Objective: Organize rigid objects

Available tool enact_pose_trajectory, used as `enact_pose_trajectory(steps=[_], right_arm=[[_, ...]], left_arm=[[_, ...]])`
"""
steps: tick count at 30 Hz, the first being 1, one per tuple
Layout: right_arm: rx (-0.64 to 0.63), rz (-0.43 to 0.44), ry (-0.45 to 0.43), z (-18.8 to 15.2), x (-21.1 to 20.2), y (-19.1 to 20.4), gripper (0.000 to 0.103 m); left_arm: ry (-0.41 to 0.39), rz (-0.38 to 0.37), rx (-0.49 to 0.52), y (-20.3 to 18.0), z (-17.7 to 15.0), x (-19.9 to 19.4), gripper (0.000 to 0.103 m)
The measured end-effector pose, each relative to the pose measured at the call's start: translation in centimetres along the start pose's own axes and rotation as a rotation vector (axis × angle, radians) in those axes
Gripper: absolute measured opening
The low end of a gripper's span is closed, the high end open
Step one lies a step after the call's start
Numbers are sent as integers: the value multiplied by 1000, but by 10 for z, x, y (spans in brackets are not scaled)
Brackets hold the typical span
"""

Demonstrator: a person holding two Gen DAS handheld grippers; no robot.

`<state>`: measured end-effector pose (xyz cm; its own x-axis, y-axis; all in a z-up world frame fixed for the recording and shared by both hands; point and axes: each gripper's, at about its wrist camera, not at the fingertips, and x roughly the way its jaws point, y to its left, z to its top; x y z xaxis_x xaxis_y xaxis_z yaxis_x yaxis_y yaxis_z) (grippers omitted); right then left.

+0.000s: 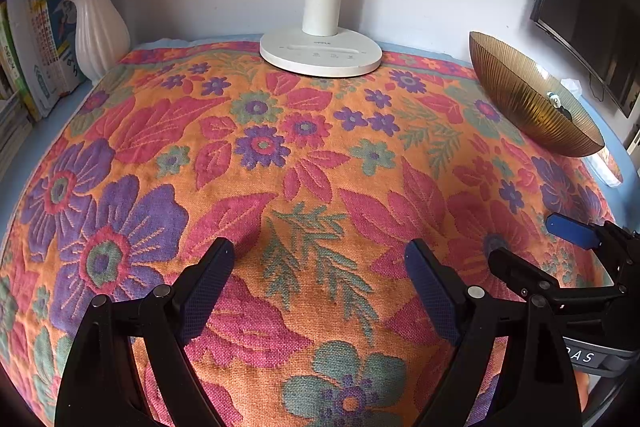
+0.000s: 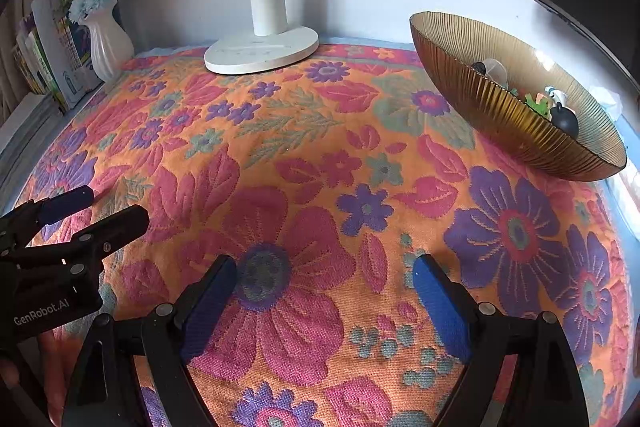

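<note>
Nearest the camera, the left tongs (image 1: 320, 255) hang wide apart with nothing between their blue-padded fingers, above a tabletop covered by a bright flowered cloth (image 1: 280, 167) in orange, pink and purple. The right tongs (image 2: 324, 271) are just as wide and also hold nothing, hovering beside the left pair over the same cloth. At the back right of the tabletop sits a ribbed golden bowl (image 2: 500, 115). Inside it lie several small toys (image 2: 560, 111), among them a dark round one and a green one. A white lamp (image 1: 320, 55) stands at the back centre, and a white vase of flowers (image 1: 98, 27) at the back left, beside upright books (image 1: 36, 43).
</note>
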<state>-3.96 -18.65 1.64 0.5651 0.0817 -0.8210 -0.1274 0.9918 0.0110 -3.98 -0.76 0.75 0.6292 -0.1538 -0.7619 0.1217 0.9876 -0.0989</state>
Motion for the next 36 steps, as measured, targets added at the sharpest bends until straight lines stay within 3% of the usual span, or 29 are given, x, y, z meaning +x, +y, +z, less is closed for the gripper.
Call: enact_pose_trajectory(steps=[36], right_arm=[[8, -1, -2, 0, -1, 0, 89]], left_arm=[[6, -5, -2, 0, -1, 0, 87]])
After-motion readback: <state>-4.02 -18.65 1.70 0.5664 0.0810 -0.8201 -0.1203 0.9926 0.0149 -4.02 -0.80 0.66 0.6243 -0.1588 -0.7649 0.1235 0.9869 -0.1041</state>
